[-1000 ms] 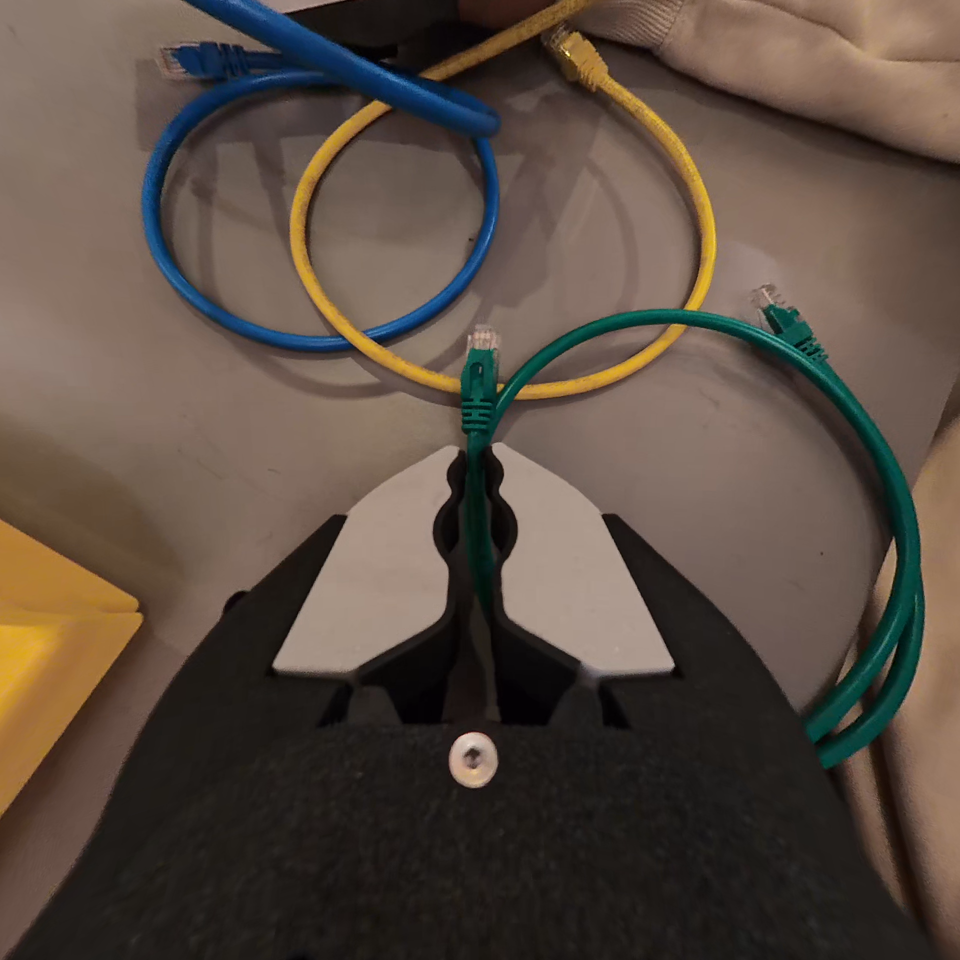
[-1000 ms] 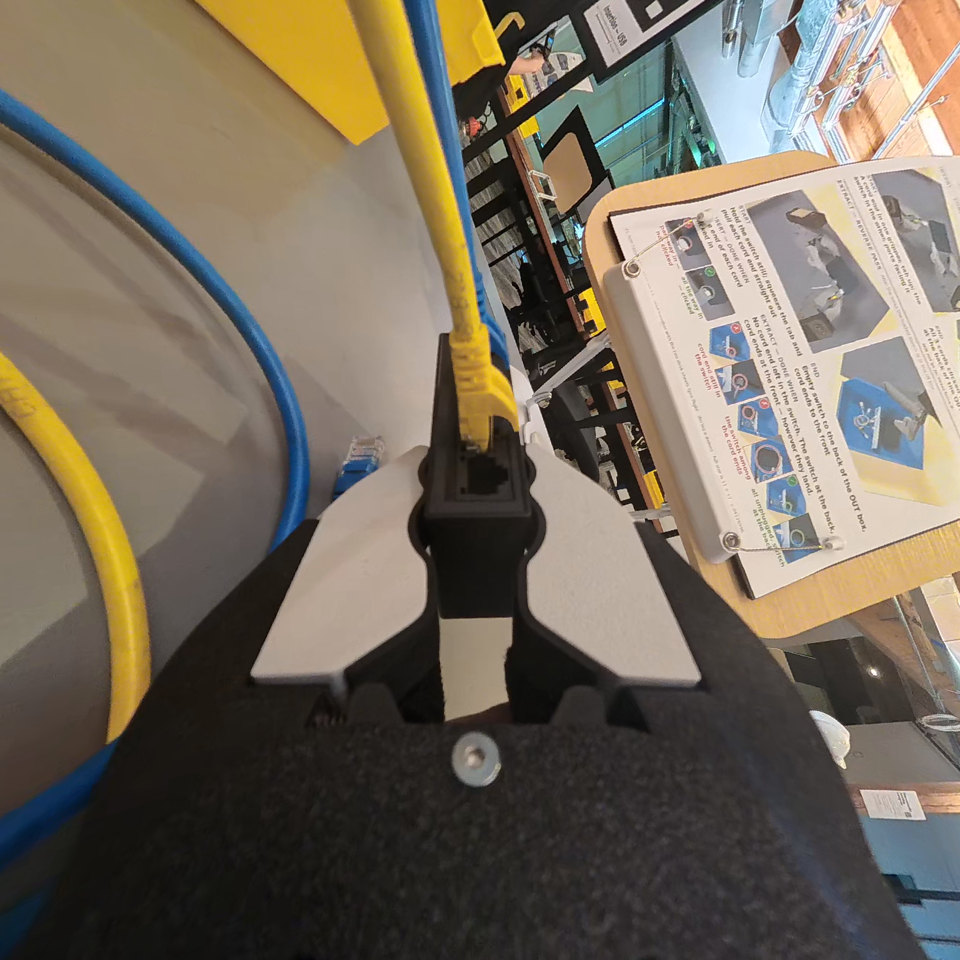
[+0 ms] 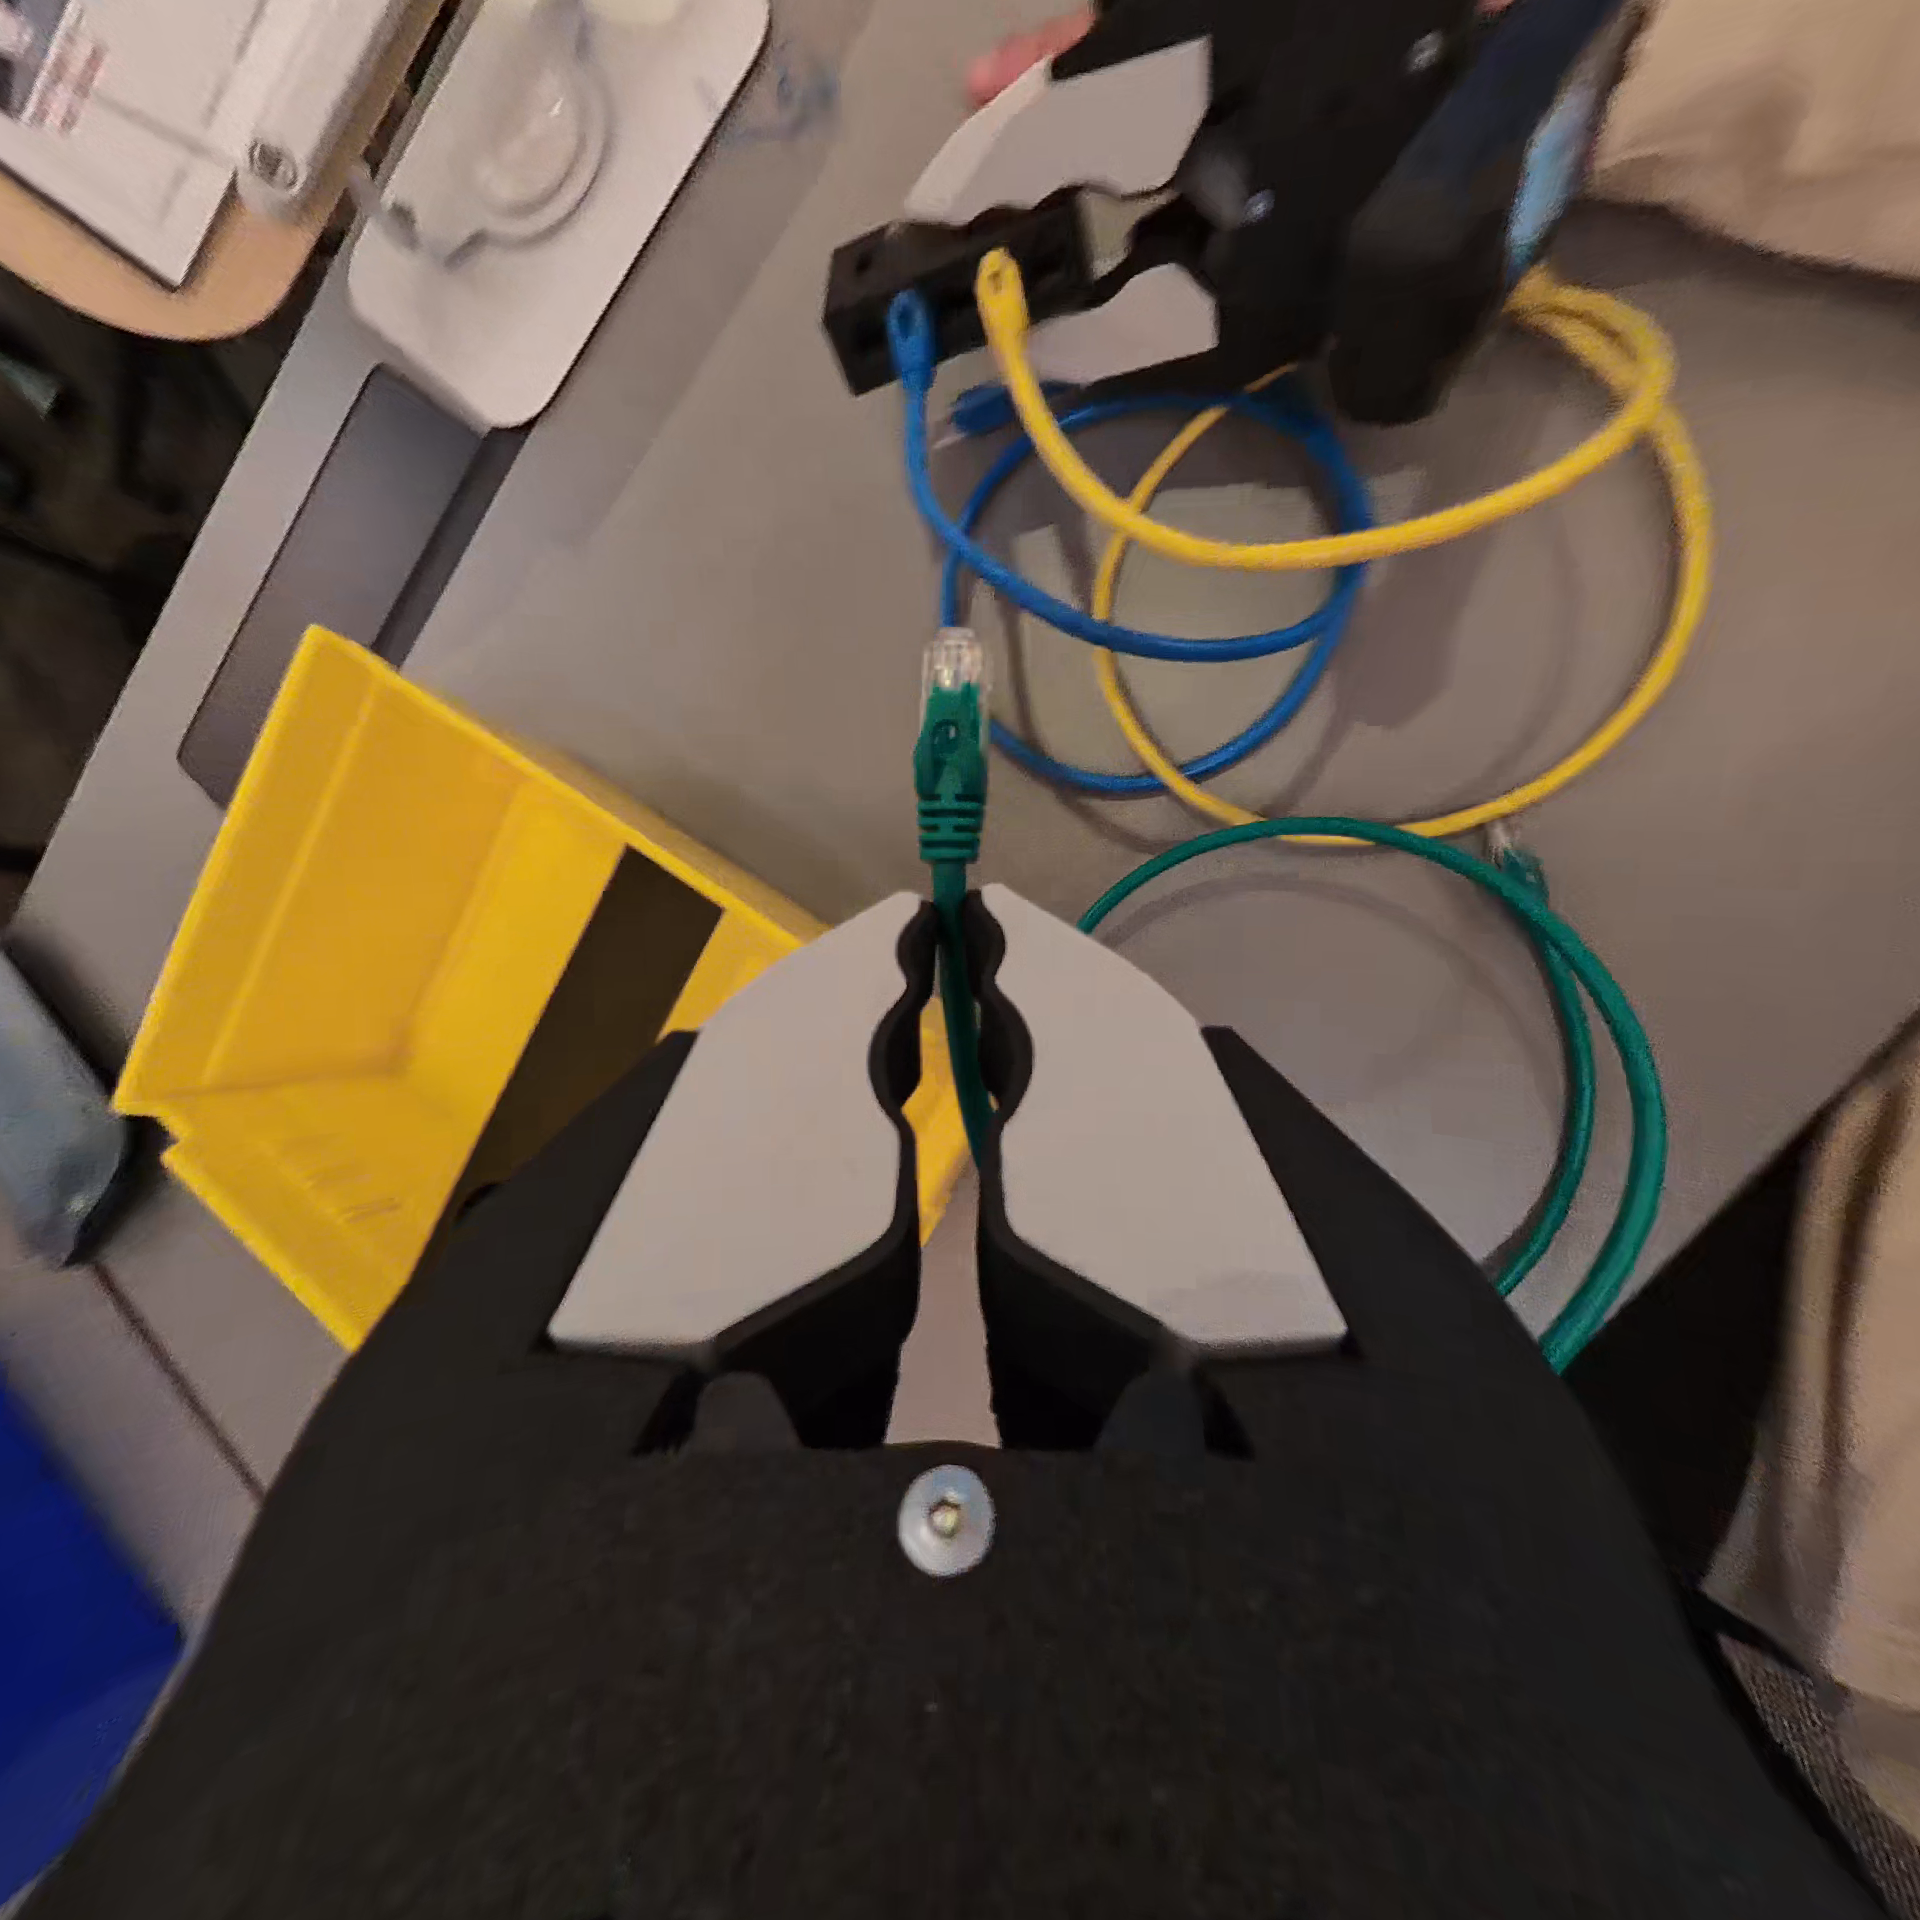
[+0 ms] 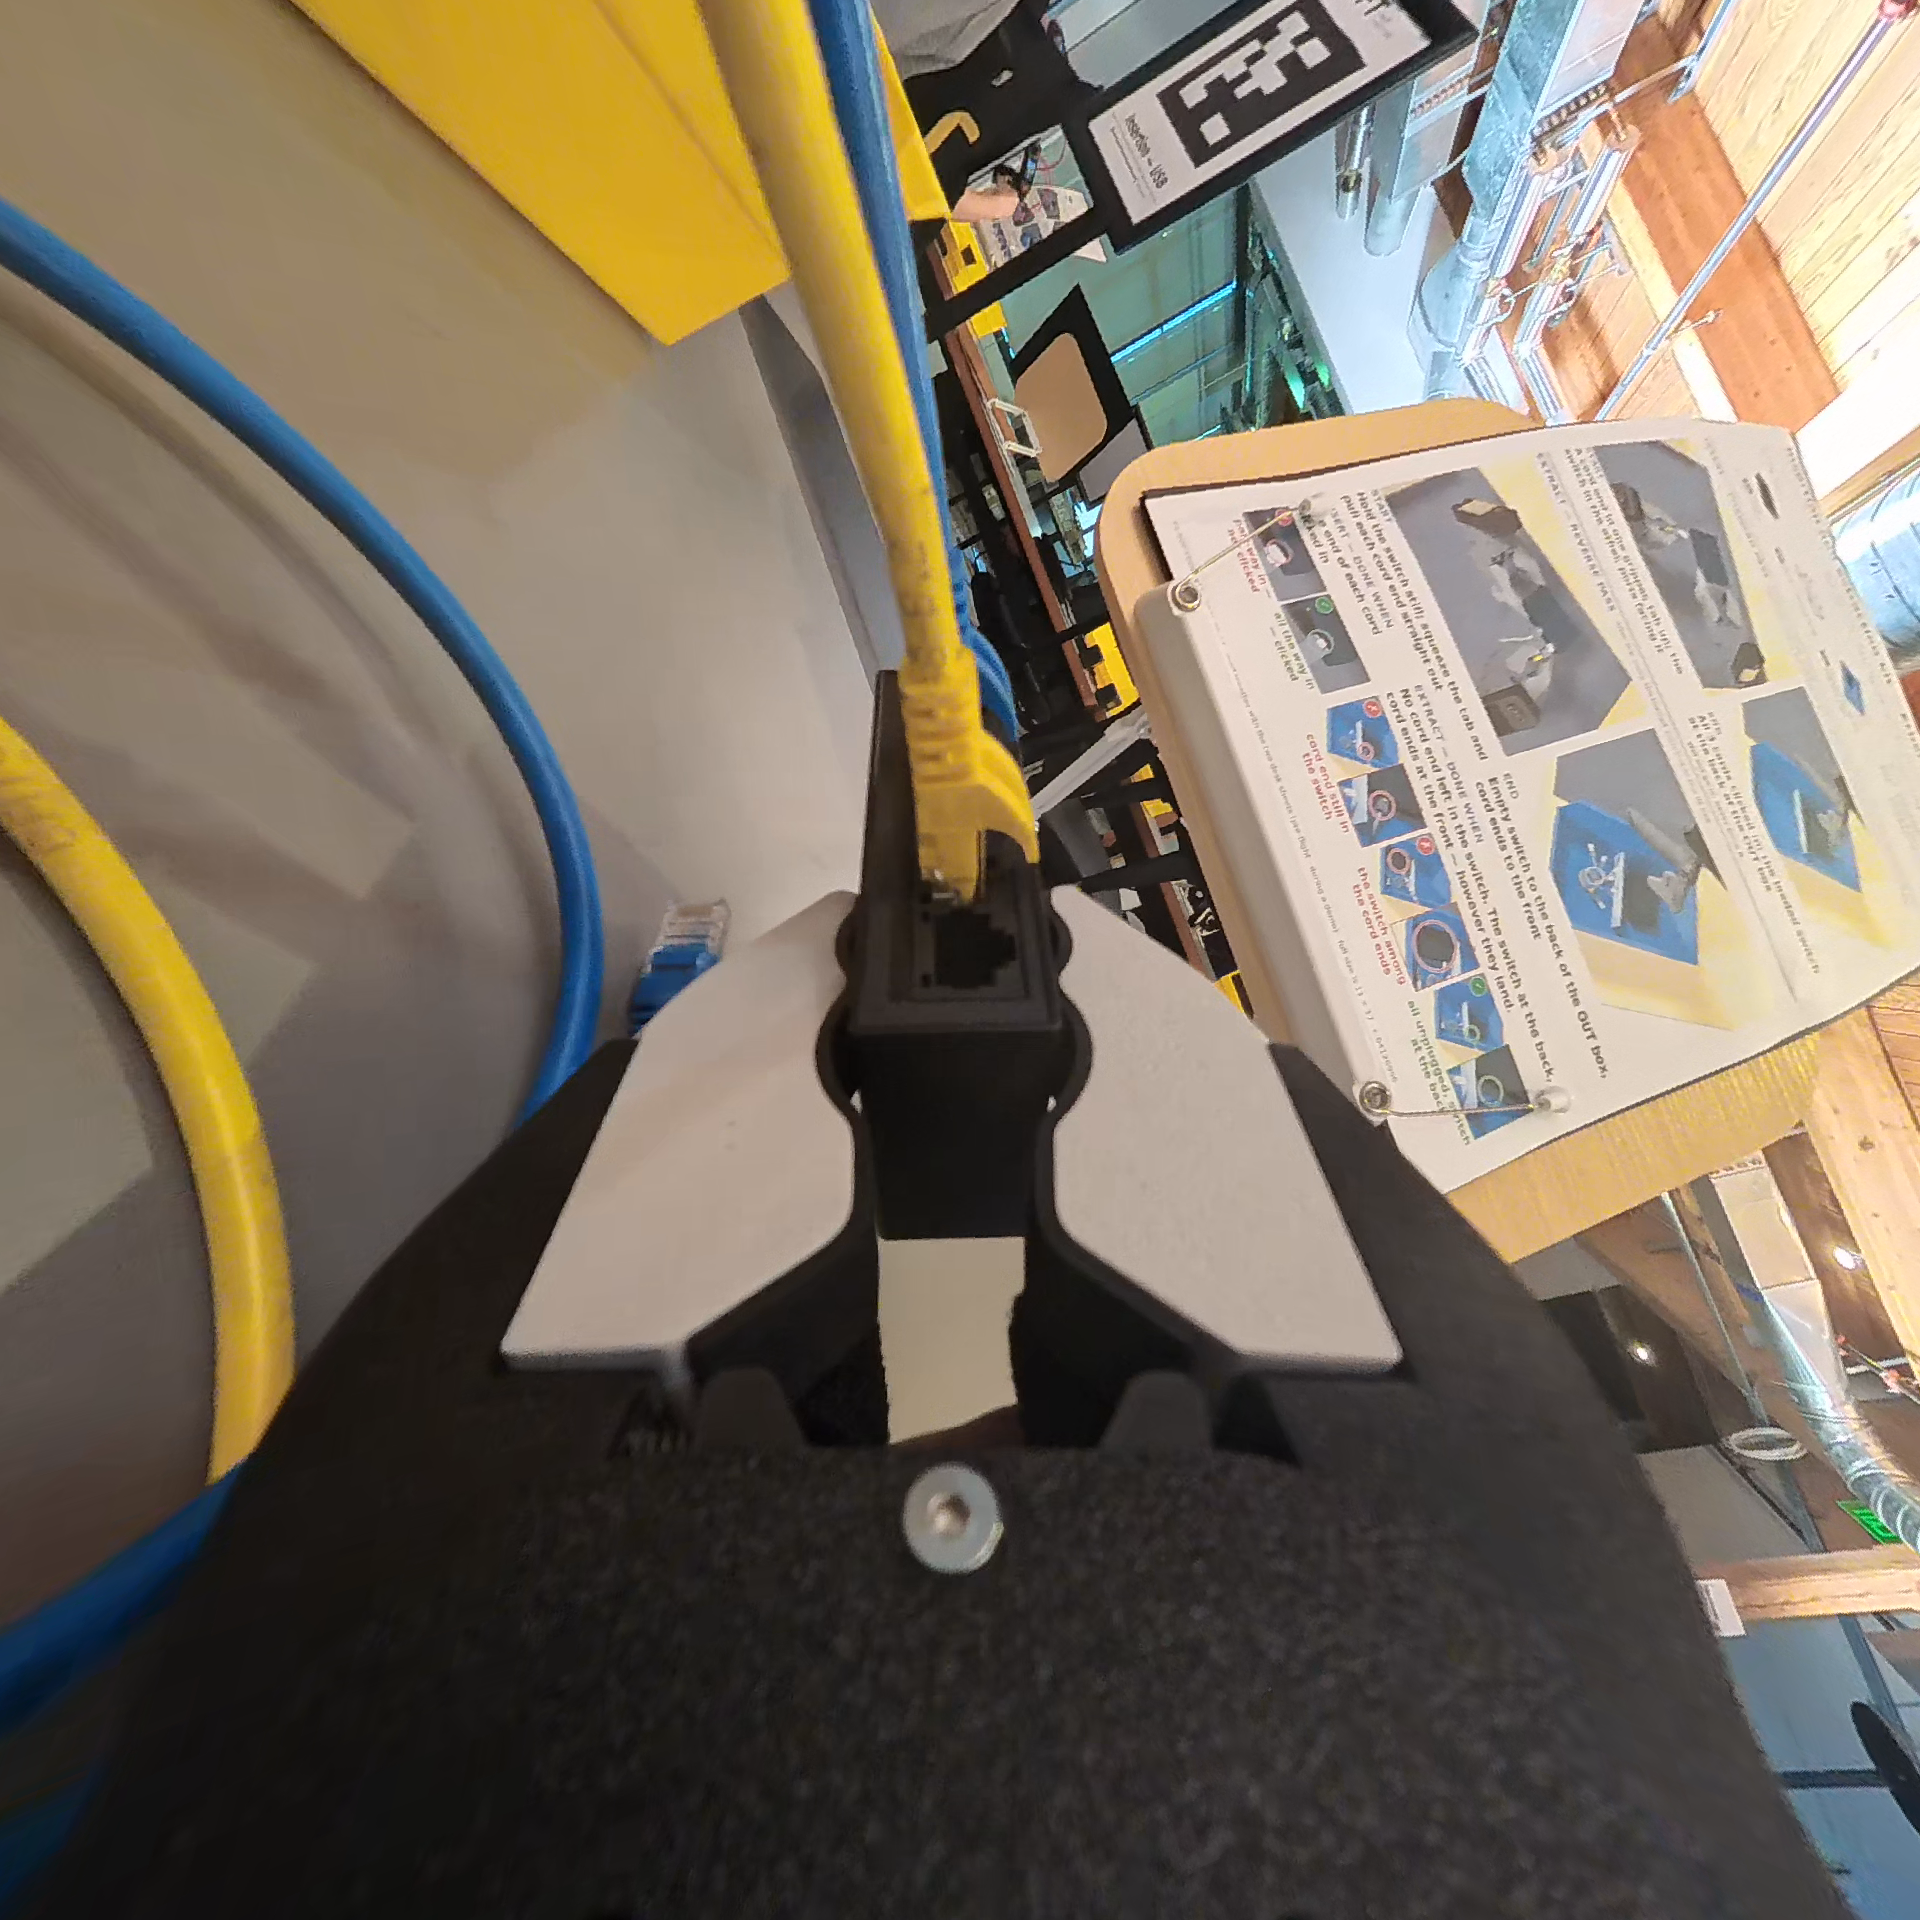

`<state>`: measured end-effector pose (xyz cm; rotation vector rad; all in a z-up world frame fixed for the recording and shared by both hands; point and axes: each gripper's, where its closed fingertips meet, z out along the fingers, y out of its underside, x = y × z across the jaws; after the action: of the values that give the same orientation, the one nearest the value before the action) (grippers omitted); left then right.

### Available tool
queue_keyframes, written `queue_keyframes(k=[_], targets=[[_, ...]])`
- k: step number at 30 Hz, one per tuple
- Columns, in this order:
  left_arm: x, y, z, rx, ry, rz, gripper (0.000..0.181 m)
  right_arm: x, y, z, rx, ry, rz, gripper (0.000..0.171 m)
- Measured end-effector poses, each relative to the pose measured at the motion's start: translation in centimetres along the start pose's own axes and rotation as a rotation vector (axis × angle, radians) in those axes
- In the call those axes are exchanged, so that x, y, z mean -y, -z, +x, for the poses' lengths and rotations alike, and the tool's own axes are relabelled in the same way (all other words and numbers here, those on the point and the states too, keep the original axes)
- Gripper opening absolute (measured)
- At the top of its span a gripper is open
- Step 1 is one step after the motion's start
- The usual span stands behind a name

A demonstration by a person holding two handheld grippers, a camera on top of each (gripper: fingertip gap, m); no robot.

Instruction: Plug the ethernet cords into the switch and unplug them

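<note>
Between my left tongs (image 3: 951, 914) runs the green cord (image 3: 1621, 1091), pinched just below its ribbed boot; the tips are closed down to the cord's own thickness. Its clear plug (image 3: 956, 665) sticks out past them toward twelve o'clock, in the air. From there the cord drops behind my fingers, so I lose it until it reappears as a loop on the grey table (image 3: 675, 582) at three o'clock. Its far plug lies near two o'clock, too blurred to make out well.

At twelve to one o'clock in the left wrist view, my right tongs (image 3: 1049, 249) hold the black switch (image 3: 873, 312) off the table, smeared by motion. A blue cord (image 3: 1143, 644) and a yellow cord (image 3: 1403, 540) are plugged into its face side by side, blue nearer the free end, and their loops lie overlapping on the table below. The yellow bin (image 3: 343, 935) sits at nine o'clock, its near corner covered by my gripper.

Seen from the right wrist, those right tongs (image 4: 951, 1029) are closed on the switch (image 4: 951, 1122) end-on, gripping its narrow sides. I see only one empty port at the near end, with the yellow cord (image 4: 935, 748) seated in the next one at twelve o'clock. The blue cord (image 4: 488, 665) mostly hides behind the yellow, so its socket is out of sight. A loose blue plug (image 4: 681, 935) peeks out at ten o'clock beside my left finger. An instruction sheet (image 4: 1538, 831) on a wooden board fills three o'clock.
</note>
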<state>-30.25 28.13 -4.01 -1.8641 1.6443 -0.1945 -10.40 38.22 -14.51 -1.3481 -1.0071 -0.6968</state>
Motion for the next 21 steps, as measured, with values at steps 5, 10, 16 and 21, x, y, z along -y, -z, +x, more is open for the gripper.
queue_keyframes(k=[5,10,16,21], targets=[[0.4,-4.2,-2.2,-0.026,0.021,-0.136,0.005,0.5,0.2,0.1,-0.023,0.027,0.023,0.029],[0.6,-9.4,-2.9,-0.104,0.051,-0.251,0.005,0.9,0.6,0.3,-0.044,0.046,0.042,0.029],[3.4,-12.6,-3.0,-0.099,0.051,-0.257,0.005,1.3,0.7,0.1,-0.050,0.081,0.057,0.029],[4.9,-14.3,-3.0,-0.087,0.055,-0.272,0.005,1.6,0.8,0.0,-0.055,0.107,0.062,0.029]])
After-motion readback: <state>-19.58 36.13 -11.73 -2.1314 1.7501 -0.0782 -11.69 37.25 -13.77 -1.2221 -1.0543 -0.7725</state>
